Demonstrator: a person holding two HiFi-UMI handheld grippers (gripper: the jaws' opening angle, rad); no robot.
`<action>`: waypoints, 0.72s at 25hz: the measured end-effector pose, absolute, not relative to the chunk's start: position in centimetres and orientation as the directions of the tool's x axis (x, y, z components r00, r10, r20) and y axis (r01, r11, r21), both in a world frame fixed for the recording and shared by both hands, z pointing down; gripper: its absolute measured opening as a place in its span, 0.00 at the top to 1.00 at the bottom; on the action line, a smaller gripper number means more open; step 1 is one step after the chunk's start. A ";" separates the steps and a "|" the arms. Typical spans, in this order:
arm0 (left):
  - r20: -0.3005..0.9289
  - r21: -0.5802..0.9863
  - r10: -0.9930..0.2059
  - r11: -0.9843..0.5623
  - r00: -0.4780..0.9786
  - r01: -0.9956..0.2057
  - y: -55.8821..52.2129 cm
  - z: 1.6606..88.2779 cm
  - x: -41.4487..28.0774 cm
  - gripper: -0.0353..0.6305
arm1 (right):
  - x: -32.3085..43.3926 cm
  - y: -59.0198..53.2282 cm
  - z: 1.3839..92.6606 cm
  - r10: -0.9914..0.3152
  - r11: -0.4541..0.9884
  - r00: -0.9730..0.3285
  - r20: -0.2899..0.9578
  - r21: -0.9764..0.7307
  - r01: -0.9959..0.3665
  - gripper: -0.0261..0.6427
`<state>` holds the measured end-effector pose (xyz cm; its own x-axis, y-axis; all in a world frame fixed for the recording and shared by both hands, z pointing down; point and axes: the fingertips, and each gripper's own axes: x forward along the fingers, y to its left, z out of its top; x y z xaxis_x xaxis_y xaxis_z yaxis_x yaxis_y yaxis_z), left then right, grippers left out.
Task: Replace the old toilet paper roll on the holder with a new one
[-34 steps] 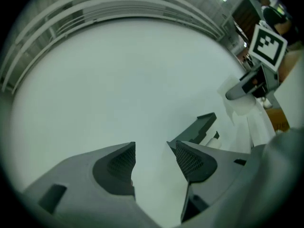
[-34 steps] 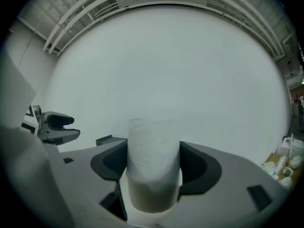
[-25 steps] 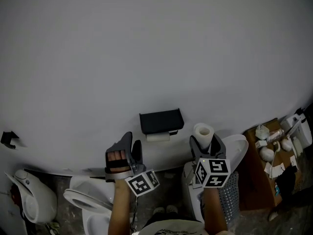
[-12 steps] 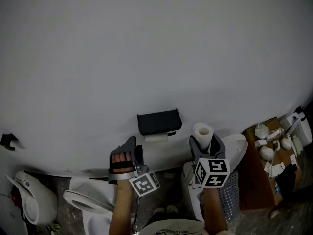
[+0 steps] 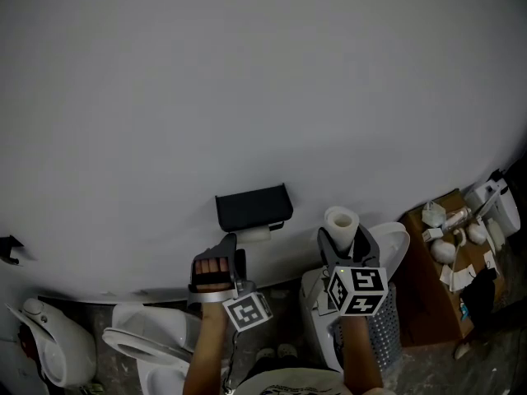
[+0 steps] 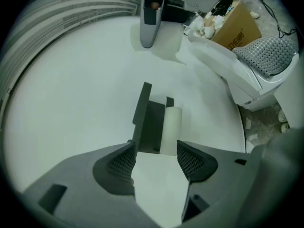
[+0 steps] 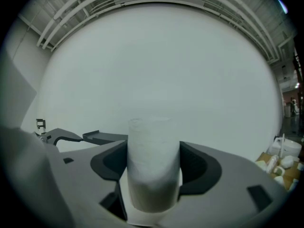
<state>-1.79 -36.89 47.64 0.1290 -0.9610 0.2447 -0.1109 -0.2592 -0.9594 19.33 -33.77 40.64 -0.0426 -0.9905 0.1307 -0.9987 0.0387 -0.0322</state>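
Right gripper: lower right of centre in the head view, closed on the new roll, which stands upright between the jaws.
Left gripper: lower centre, jaws moderately apart, nothing between them.
Old roll: thin, on the holder, straight ahead of the left gripper and apart from it; its long axis lies along the wall.
Holder: dark, on the white wall, frame centre.
Nearer gripper: the left one, I judge; its jaws would close across the roll's width.
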 end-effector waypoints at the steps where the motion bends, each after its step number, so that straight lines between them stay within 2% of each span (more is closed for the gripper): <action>1: 0.249 -0.961 -0.960 -0.262 0.130 -0.092 -37.0 48.0 -1.5 0.56 | 19.6 -33.7 40.7 -0.991 0.035 -0.039 0.131 -0.033 -0.999 0.50; 14: 0.262 -0.965 -0.958 -0.262 0.116 0.019 -39.2 50.5 1.0 0.56 | 22.6 -33.7 41.1 -0.991 -0.010 0.005 0.137 -0.036 -0.999 0.50; 18: 0.300 -0.953 -0.948 -0.302 0.105 -0.003 -39.8 51.4 1.1 0.56 | 22.7 -33.9 41.3 -0.990 -0.006 0.001 0.143 -0.032 -0.999 0.50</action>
